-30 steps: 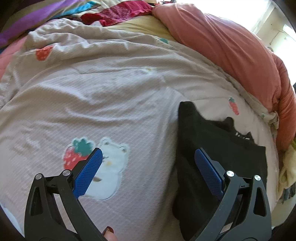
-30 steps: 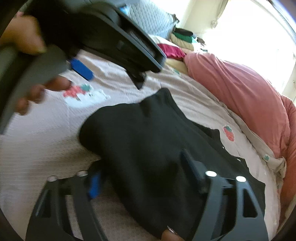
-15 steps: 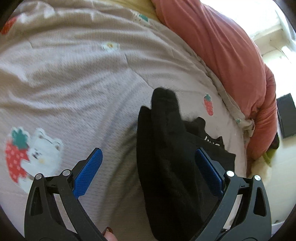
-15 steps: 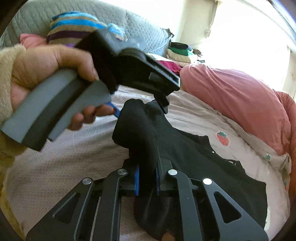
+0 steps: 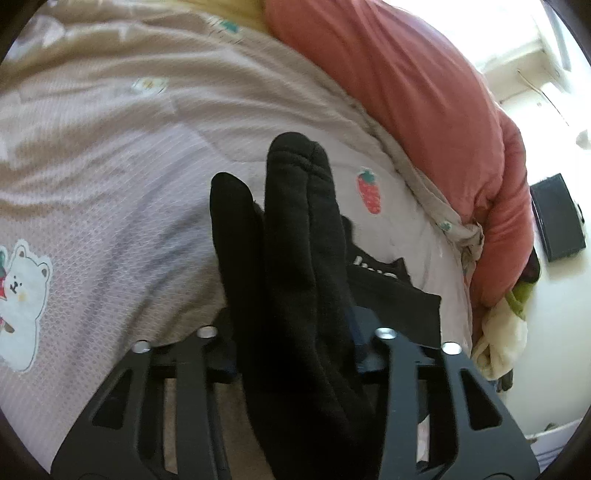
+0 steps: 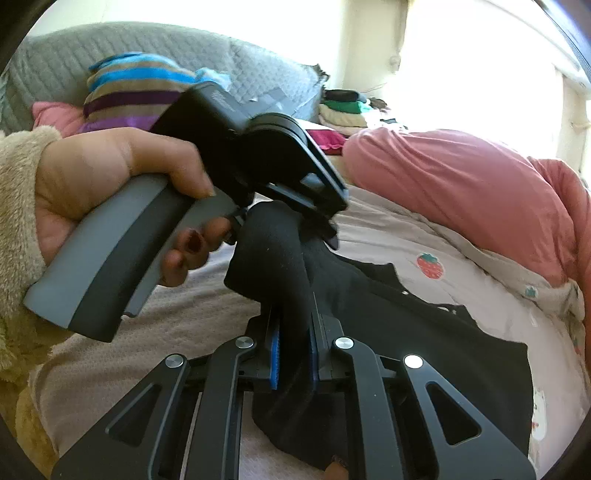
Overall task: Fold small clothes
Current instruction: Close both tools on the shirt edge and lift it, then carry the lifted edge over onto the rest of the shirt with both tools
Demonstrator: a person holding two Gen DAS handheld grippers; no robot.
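Garment (image 5: 295,258) bunched upright at six o'clock on the bed (image 5: 110,184), lifted by one edge for folding over. Right tongs (image 6: 294,354) clamped tight on that black fold; left tongs (image 5: 295,354) closing around it alongside, sharing the lift.

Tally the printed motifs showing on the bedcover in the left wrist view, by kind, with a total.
Strawberry alone: 1
White bear: 1
Small flower: 1
Small teal prints: 2
Total: 5
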